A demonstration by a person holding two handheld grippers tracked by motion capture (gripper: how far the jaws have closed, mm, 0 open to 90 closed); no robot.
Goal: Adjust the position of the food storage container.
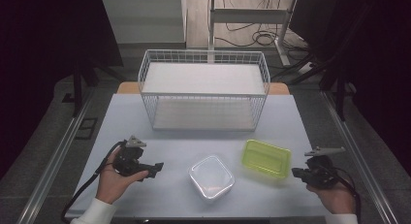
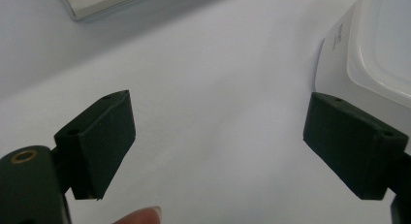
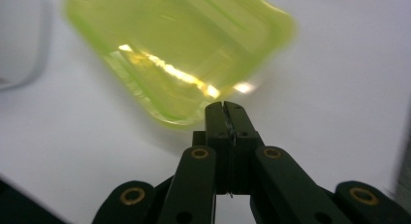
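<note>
Your surface (image 1: pixel 145 122) is a pale sheet that fills the middle of the high view. A big white wire basket (image 1: pixel 203 90) stands on it near the top middle of the frame. Below that, right of the middle, lies a yellow-green tub (image 1: pixel 266 157). Just to its lower left, close beside it, sits a clear box with a lid (image 1: pixel 211 176).

Your left gripper (image 1: pixel 156 168) is at the lower left of the high view, held in your hand just left of the clear box. In the left gripper view its jaws stand wide open with only bare surface between them. They hold nothing. The clear box (image 2: pixel 368 54) shows at the upper right there, near the right jaw; you cannot tell if they touch.

Your right gripper (image 1: pixel 295 172) is at the lower right of the high view, just beside the tub's right end. In the right gripper view its jaws are pressed tight together with nothing between them. Their tips sit right at the near rim of the yellow-green tub (image 3: pixel 184 44), which looks blurred.
</note>
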